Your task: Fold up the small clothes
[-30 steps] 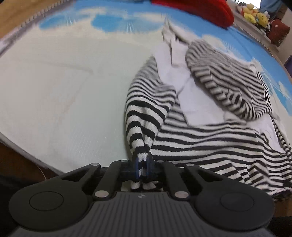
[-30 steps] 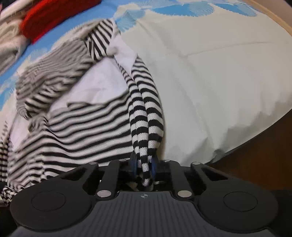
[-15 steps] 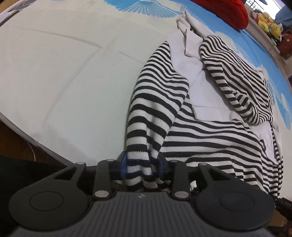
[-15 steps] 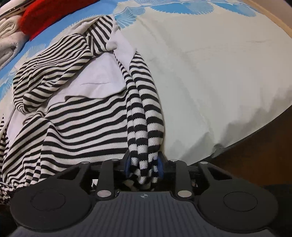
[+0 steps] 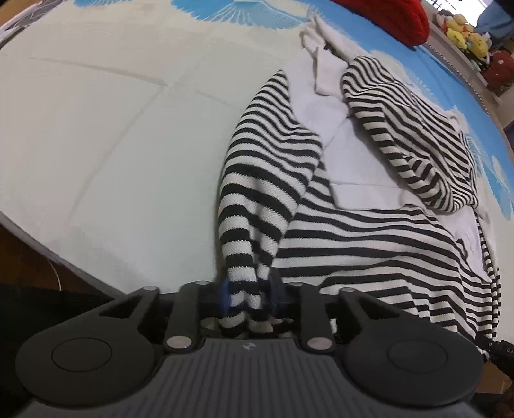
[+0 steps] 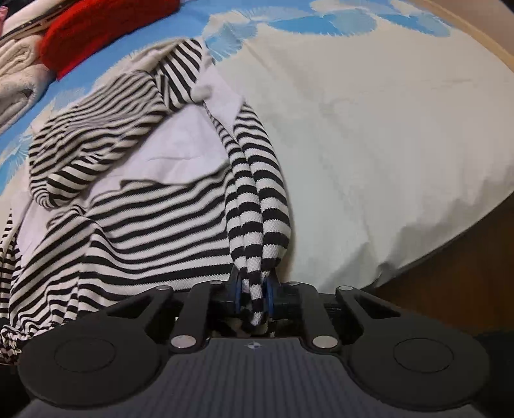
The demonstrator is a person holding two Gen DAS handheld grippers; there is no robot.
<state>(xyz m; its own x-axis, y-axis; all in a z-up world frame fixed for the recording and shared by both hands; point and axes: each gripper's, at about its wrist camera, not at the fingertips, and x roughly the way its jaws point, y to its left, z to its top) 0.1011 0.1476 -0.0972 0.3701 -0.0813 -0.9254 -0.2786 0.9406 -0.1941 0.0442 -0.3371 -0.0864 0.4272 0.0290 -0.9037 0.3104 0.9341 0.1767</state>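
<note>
striped top bunched in left claw, right claw

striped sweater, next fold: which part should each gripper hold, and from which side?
Keep the near hem corners of the striped sweater. The left gripper and right gripper each pinch one, coming from the near edge of the bed. The bunched corners stand clear of the flat body, so the fingers close on both layers.

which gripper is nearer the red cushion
Hard to call, slightly the right. The red cushion lies far up-left of the right gripper and far up-right of the left gripper; both jaws are clamped on the striped garment at the bed's near edge.
</note>
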